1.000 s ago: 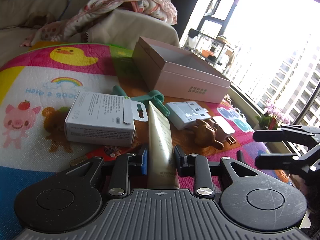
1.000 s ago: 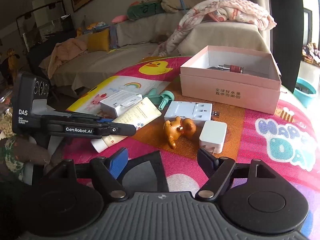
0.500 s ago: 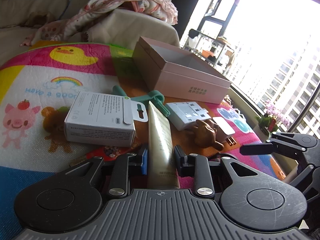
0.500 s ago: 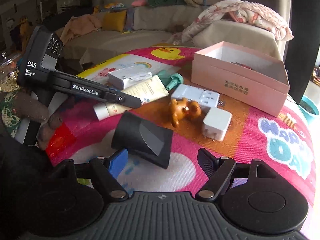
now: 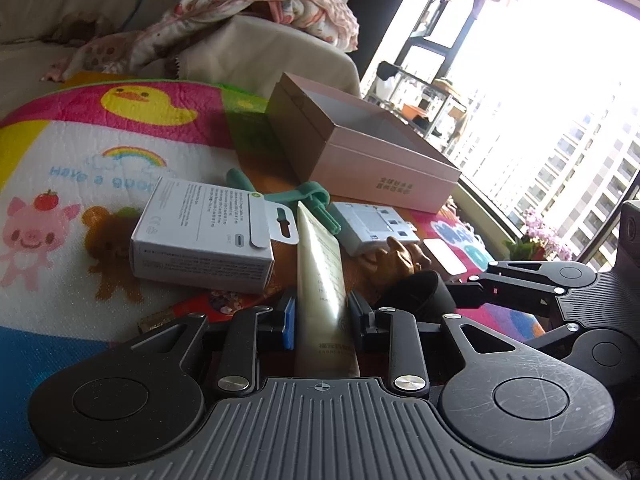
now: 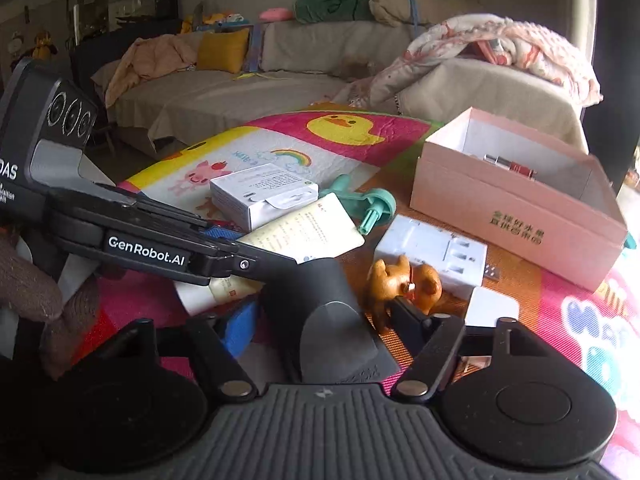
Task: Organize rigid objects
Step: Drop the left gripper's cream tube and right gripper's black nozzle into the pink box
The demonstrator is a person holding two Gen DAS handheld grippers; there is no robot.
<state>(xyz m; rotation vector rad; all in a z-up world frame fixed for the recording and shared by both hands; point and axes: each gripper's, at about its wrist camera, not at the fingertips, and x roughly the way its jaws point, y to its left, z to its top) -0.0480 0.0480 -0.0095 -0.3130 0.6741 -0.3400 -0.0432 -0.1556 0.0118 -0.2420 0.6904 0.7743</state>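
Note:
My left gripper (image 5: 321, 317) is shut on a cream tube (image 5: 322, 276) that lies on the colourful mat (image 5: 80, 184); it also shows in the right wrist view (image 6: 304, 232). My right gripper (image 6: 326, 316) is open, its fingers either side of a black nozzle-shaped object (image 6: 332, 320) without gripping it. The nozzle also shows in the left wrist view (image 5: 416, 288). A brown toy dog (image 6: 400, 284), a white socket block (image 6: 436, 256), a white charger (image 6: 494, 308), a white carton (image 6: 260, 194) and a green plastic piece (image 6: 372, 204) lie around. An open pink box (image 6: 516, 204) holds a red-and-silver item (image 6: 508, 164).
A sofa (image 6: 280, 76) with cushions and a blanket (image 6: 500, 48) runs behind the mat. A window with a railing and flowers (image 5: 540, 236) is on the right in the left wrist view.
My right gripper has moved forward and down until its open fingers straddle the black nozzle. My left gripper stays shut on the tube and has not moved.

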